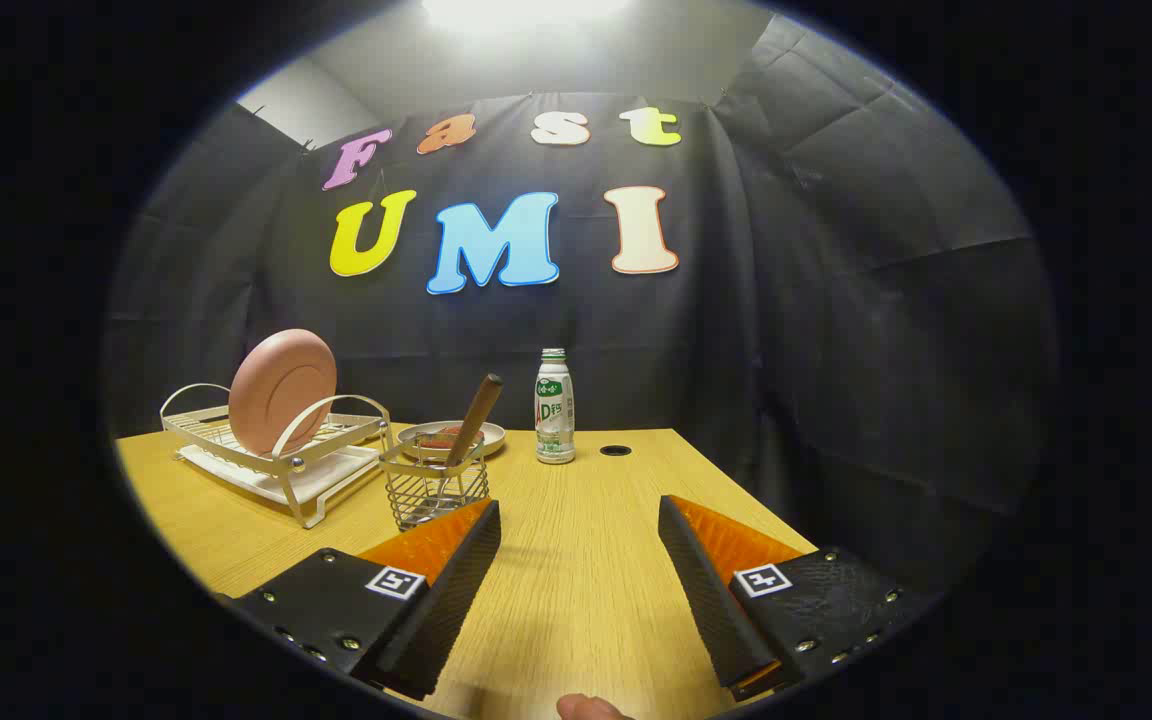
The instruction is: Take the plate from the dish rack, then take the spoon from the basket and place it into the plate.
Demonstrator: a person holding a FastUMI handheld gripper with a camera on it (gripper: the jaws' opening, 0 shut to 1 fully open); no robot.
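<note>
A pink plate (pixel 282 391) stands on edge in a white wire dish rack (pixel 288 458) at the far left of the wooden table. Right of the rack sits a small wire basket (pixel 433 489) holding a spoon whose brown handle (pixel 476 418) leans up to the right. My gripper (pixel 579 515) is open over the table, nothing between its fingers. The basket is just ahead of the left finger (pixel 456 580); the rack and plate lie beyond it to the left.
Behind the basket is a shallow dish (pixel 492 434) with something reddish in it. A white bottle with a green label (pixel 555 407) stands at the back middle, beside a round hole in the tabletop (pixel 615 451). The table's right edge runs near the right finger.
</note>
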